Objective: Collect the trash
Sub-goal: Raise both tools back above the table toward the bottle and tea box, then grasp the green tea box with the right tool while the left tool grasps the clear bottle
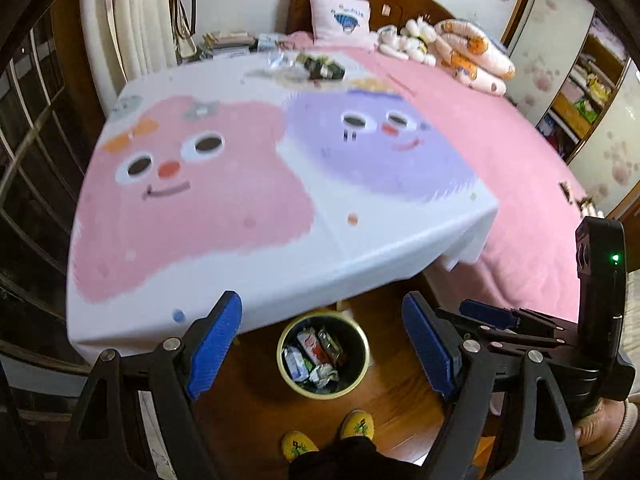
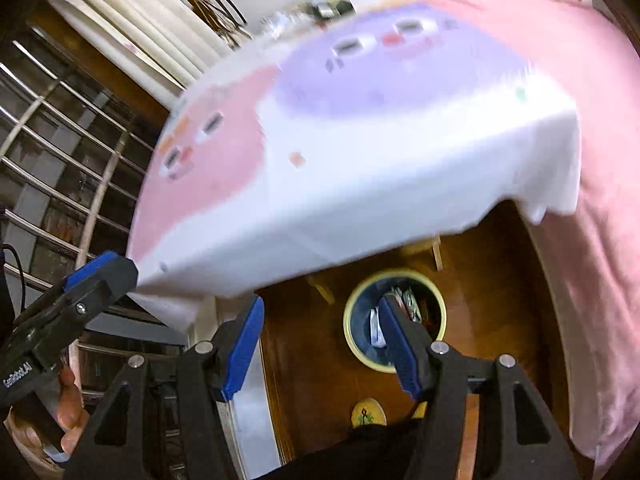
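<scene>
A round trash bin (image 1: pixel 323 356) with a pale yellow rim stands on the wooden floor below the table's near edge and holds several wrappers. It also shows in the right wrist view (image 2: pixel 394 320). More trash (image 1: pixel 306 66) lies in a pile at the table's far edge, seen blurred in the right wrist view (image 2: pixel 320 10). My left gripper (image 1: pixel 324 344) is open and empty, above the bin. My right gripper (image 2: pixel 320 344) is open and empty, also above the floor by the bin. The right gripper shows at the right of the left wrist view (image 1: pixel 504 320).
The table (image 1: pixel 256 248) wears a white cloth with pink and purple cartoon faces. A bed with a pink cover (image 1: pixel 500 152) lies to its right. A window grille (image 1: pixel 28 128) is at the left. The person's yellow slippers (image 1: pixel 356 426) stand near the bin.
</scene>
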Demonstrator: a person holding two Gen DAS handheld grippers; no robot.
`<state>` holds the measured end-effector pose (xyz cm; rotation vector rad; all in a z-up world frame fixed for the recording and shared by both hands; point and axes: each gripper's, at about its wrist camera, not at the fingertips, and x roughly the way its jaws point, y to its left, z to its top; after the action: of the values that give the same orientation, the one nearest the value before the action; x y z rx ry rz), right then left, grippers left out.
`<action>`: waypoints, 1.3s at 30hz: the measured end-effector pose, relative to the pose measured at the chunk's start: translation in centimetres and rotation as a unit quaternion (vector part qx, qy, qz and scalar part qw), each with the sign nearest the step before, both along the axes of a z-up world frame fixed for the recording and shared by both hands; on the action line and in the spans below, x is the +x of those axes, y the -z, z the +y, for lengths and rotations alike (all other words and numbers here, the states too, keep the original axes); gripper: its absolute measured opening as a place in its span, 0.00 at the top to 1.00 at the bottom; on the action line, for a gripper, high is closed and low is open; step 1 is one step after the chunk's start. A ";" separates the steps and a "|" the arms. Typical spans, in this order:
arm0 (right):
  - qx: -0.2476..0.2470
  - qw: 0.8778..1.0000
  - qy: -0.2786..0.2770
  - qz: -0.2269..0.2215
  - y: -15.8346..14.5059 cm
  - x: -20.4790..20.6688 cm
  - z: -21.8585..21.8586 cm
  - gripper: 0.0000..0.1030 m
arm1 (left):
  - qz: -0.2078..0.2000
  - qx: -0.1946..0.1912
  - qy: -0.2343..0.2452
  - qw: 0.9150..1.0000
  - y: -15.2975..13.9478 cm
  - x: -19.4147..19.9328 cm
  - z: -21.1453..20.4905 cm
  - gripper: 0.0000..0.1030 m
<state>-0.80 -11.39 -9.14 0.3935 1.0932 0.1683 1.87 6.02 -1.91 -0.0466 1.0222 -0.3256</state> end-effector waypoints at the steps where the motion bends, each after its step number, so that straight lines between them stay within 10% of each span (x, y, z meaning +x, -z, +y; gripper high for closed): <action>1: -0.005 1.000 0.000 -0.008 -1.1 0.1 0.2 0.42 | -0.005 0.000 -0.001 1.000 -1.0 0.2 0.2 0.21; 20: -0.077 0.994 0.004 -0.077 -10.8 8.7 0.5 0.42 | -0.091 -0.013 -0.031 0.995 -10.1 7.2 1.9 0.21; 31: -0.073 0.991 -0.073 -0.086 -11.1 24.8 -5.0 0.44 | -0.093 0.042 -0.111 0.989 -10.2 19.2 -2.3 0.21; 39: -0.060 0.986 -0.149 -0.043 -8.5 39.7 -8.8 0.48 | -0.018 0.022 -0.190 0.981 -6.9 31.9 -5.9 0.21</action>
<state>38.85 -20.19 -0.66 0.1118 1.0678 0.3787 33.82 0.07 4.99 -0.1928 0.9615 0.0452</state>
